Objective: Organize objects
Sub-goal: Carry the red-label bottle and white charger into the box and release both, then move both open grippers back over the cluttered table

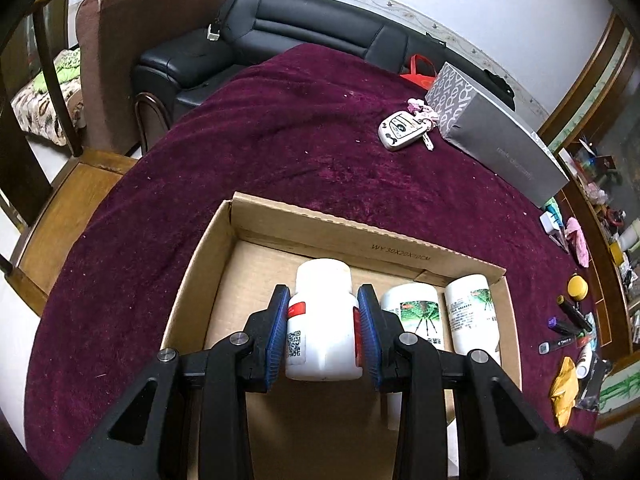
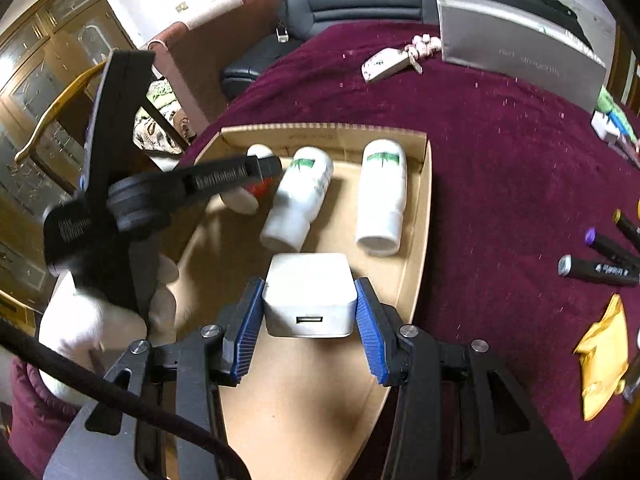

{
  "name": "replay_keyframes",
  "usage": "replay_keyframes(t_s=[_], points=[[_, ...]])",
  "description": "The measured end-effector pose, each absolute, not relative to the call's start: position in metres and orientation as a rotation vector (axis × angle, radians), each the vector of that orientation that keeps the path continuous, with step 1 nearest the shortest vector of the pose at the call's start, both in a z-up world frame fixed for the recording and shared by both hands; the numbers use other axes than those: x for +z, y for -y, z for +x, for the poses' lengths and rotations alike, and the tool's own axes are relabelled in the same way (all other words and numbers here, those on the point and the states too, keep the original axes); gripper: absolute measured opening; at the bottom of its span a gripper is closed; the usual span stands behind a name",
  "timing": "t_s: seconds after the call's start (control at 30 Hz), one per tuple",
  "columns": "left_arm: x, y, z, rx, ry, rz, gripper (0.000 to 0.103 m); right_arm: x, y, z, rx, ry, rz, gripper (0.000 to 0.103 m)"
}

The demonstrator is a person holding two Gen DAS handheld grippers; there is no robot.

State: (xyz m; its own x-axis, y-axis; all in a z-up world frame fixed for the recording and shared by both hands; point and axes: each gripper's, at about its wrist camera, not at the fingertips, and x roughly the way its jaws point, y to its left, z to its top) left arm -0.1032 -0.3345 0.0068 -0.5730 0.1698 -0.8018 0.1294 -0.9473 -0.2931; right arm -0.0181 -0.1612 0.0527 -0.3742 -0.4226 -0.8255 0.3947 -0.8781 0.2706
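Observation:
A shallow cardboard box (image 1: 332,224) (image 2: 420,208) lies on the maroon cloth. My left gripper (image 1: 323,300) is shut on a white bottle with a red label (image 1: 322,320), held over the box's left part. Two white bottles with green labels (image 1: 414,312) (image 1: 474,312) lie in the box to its right, also seen as two bottles (image 2: 300,196) (image 2: 382,196) in the right wrist view. My right gripper (image 2: 310,308) is shut on a white USB charger cube (image 2: 308,296) above the box floor. The left gripper (image 2: 256,170) reaches in from the left, held by a white-gloved hand (image 2: 92,324).
A grey gift box (image 1: 492,132) (image 2: 520,52) and a white key fob with pink keys (image 1: 402,130) (image 2: 384,64) lie at the table's far side. Markers (image 2: 600,268), a yellow packet (image 2: 600,356) and small items sit at the right. A black sofa (image 1: 280,32) stands behind.

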Motion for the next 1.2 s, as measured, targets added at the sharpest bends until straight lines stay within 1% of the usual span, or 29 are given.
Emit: replay_keyframes(t_s=[0.2, 0.27, 0.4, 0.47, 0.53, 0.8, 0.9, 0.97, 1.1, 1.2], points=[[0.008, 0.343, -0.100, 2.678, 0.613, -1.443, 0.031, 0.044, 0.163, -0.018, -2.256, 0.027, 1.393, 0.044], [0.013, 0.347, -0.095, 2.653, 0.668, -1.431, 0.035, 0.042, 0.165, -0.018, -2.259, 0.014, 1.397, 0.044], [0.030, 0.355, -0.076, 2.624, 0.734, -1.366, 0.037, 0.039, 0.168, -0.020, -2.264, 0.001, 1.404, 0.044], [0.037, 0.360, -0.066, 2.608, 0.779, -1.329, 0.045, 0.036, 0.170, -0.023, -2.268, 0.001, 1.408, 0.044], [0.043, 0.365, -0.054, 2.595, 0.828, -1.280, 0.048, 0.037, 0.172, -0.025, -2.276, -0.005, 1.405, 0.044], [0.053, 0.379, -0.012, 2.595, 0.933, -1.188, 0.048, 0.036, 0.174, -0.033, -2.297, -0.018, 1.397, 0.044], [0.054, 0.379, 0.000, 2.597, 0.943, -1.173, 0.049, 0.038, 0.169, -0.034, -2.286, 0.024, 1.398, 0.045], [0.055, 0.379, 0.007, 2.598, 0.960, -1.168, 0.052, 0.043, 0.163, -0.032, -2.285, 0.074, 1.386, 0.045], [0.058, 0.377, 0.022, 2.586, 0.994, -1.146, 0.053, 0.061, 0.149, -0.025, -2.294, 0.130, 1.337, 0.045], [0.064, 0.367, 0.032, 2.571, 1.000, -1.120, 0.054, 0.078, 0.132, -0.013, -2.310, 0.166, 1.284, 0.048]])
